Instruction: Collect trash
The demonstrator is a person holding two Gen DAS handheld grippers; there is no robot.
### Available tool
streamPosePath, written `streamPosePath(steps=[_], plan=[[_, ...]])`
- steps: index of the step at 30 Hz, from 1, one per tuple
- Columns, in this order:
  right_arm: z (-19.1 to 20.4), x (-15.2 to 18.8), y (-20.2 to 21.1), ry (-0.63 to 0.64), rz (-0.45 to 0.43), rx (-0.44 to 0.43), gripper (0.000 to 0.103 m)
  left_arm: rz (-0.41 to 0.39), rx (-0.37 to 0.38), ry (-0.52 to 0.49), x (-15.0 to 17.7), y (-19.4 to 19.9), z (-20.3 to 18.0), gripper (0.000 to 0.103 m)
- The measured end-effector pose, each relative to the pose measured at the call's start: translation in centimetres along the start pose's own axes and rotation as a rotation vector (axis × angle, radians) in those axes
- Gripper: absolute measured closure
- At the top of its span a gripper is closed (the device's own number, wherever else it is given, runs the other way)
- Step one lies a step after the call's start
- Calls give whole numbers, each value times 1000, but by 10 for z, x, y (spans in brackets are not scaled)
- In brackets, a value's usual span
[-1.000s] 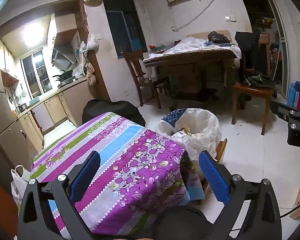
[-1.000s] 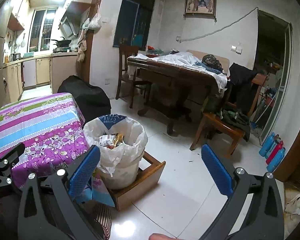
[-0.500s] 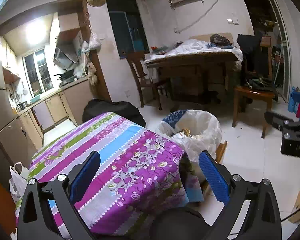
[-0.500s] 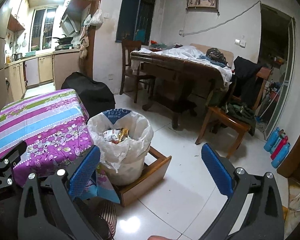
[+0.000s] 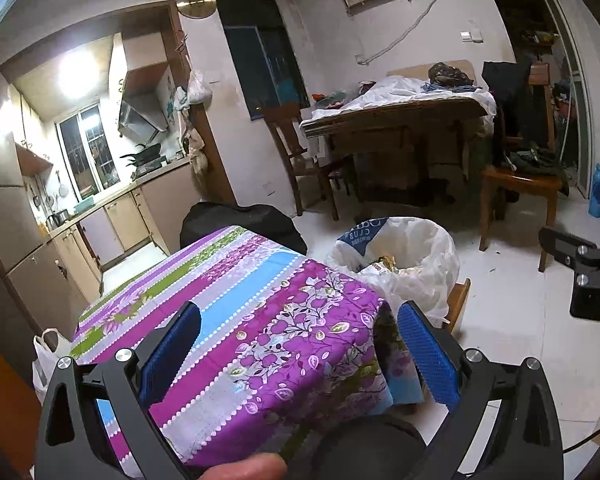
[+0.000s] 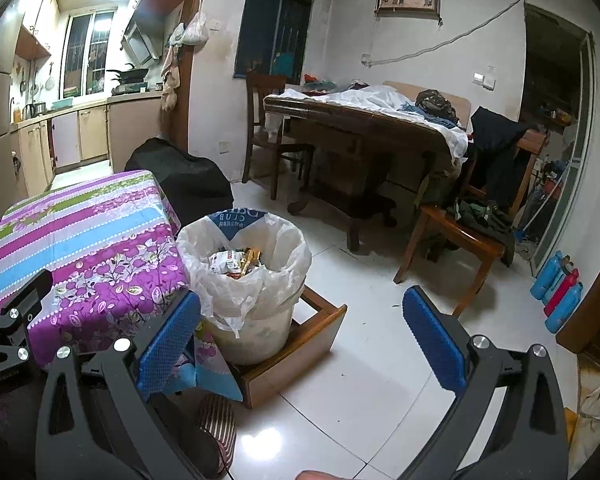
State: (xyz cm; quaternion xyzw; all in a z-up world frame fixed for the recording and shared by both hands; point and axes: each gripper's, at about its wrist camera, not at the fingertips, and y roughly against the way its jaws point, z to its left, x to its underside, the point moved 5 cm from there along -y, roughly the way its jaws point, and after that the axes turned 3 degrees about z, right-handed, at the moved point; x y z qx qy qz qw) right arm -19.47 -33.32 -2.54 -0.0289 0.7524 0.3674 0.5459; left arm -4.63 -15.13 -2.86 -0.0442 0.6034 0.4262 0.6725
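— Right wrist view: what is filling the room around the trash bin (image 6: pixel 256 280)?

— Behind the bin, a big wooden dining table (image 6: pixel 364 128) is carrying white sheets and clothes. Left of the bin, touching its liner, a table under a purple floral cloth (image 6: pixel 88 236) is standing. The bin itself is sitting in a shallow wooden tray (image 6: pixel 300 344) on the white floor.

— And the trash?

— Wrappers (image 6: pixel 236 262) are lying inside the bin's white liner, near the top.

— The grippers?

— The right gripper (image 6: pixel 300 336) is hanging just right of the bin, blue pads spread wide, gripping nothing. The left gripper (image 5: pixel 298 354) is hovering over the floral cloth left of the bin, equally spread and empty.
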Motion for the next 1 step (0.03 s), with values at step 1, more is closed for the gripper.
streamPosePath(steps=[1], plan=[[0,0,0,1,1,-1,5,2,0,3,0,0,1,5]])
